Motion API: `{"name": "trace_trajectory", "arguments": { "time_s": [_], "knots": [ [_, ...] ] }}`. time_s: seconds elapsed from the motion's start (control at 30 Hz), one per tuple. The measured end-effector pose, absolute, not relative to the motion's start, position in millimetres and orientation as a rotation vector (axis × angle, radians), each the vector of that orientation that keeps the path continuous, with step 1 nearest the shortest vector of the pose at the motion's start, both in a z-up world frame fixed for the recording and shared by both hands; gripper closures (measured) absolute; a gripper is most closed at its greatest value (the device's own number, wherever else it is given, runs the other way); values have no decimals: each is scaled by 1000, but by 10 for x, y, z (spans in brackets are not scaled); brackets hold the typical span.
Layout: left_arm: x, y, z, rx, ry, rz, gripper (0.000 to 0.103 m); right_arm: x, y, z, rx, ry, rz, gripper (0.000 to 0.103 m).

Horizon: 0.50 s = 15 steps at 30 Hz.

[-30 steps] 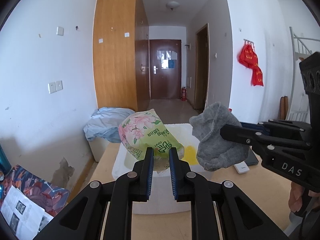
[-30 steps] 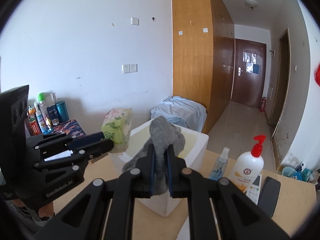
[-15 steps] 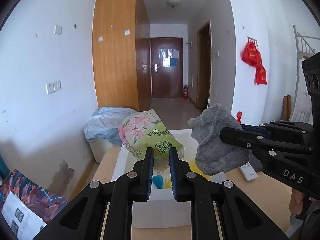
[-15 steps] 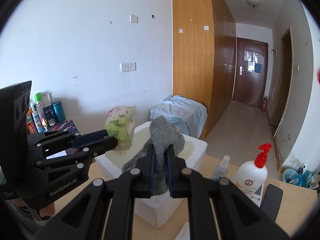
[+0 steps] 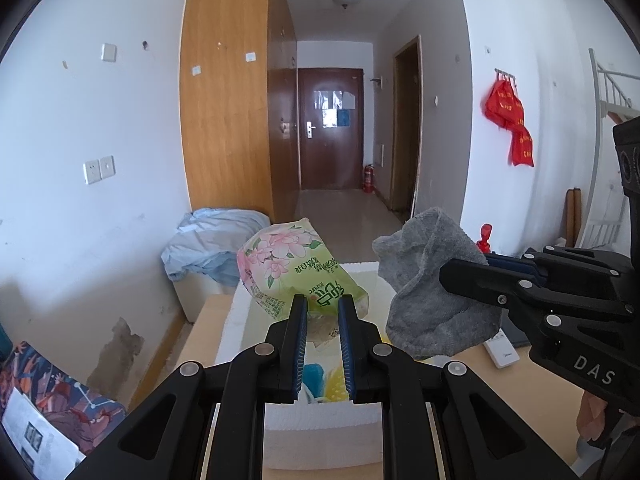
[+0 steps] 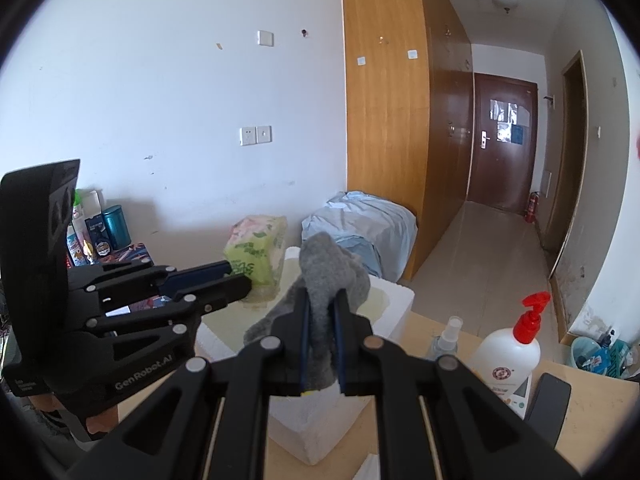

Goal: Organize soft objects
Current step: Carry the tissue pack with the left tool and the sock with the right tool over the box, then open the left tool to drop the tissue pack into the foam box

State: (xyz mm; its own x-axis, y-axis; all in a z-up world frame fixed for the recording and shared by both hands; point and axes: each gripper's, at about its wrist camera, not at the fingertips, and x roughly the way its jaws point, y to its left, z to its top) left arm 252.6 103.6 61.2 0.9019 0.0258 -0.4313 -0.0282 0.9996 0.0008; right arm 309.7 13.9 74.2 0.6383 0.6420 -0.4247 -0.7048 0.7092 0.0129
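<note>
left tool [image 5: 323, 312]: nearly closed, pads pinching the bottom edge of the tissue pack, held above the foam box; body lettered "GenRobot.AI" in the right wrist view
tissue pack [image 5: 296, 268]: soft green plastic pack, pink flower print, green Chinese lettering plus small print, too small to read; sits at 12 o'clock from the left tool tips, over the box's left half
right tool [image 6: 321, 312]: nearly closed, clamped on the grey cloth; body lettered "DAS" in the left wrist view, enters there from 3 o'clock
grey cloth [image 5: 432, 292]: crumpled grey knit fabric, hangs from the right tool over the box's right side, just beside the tissue pack, not touching it
foam box [image 5: 320, 432]: white, open top, on the bench; blue and yellow items inside, partly hidden, can't tell what
bench [image 6: 592, 412]: light wood top
pump bottle [image 6: 510, 350]: white, red pump, round red logo on label, text unreadable; at 3 o'clock of the box
spray bottle [image 6: 446, 336]: small clear, between box and pump bottle
remote [image 5: 500, 350]: white, on the bench under the right tool, tiny logo unreadable
red bags [image 5: 510, 120]: hanging on the wall hook at 2 o'clock, gold writing unreadable
</note>
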Motion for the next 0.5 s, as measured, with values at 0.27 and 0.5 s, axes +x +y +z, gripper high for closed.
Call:
{"name": "trace_trajectory", "arguments": {
  "time_s": [0.27, 0.5],
  "knots": [
    [2663, 1065, 571, -11, 470, 23, 86, 3146, 140, 719, -161, 433, 769, 89],
    [2752, 1072, 518, -4, 488, 31, 86, 3151, 145, 745, -158, 434, 769, 89]
  ]
}}
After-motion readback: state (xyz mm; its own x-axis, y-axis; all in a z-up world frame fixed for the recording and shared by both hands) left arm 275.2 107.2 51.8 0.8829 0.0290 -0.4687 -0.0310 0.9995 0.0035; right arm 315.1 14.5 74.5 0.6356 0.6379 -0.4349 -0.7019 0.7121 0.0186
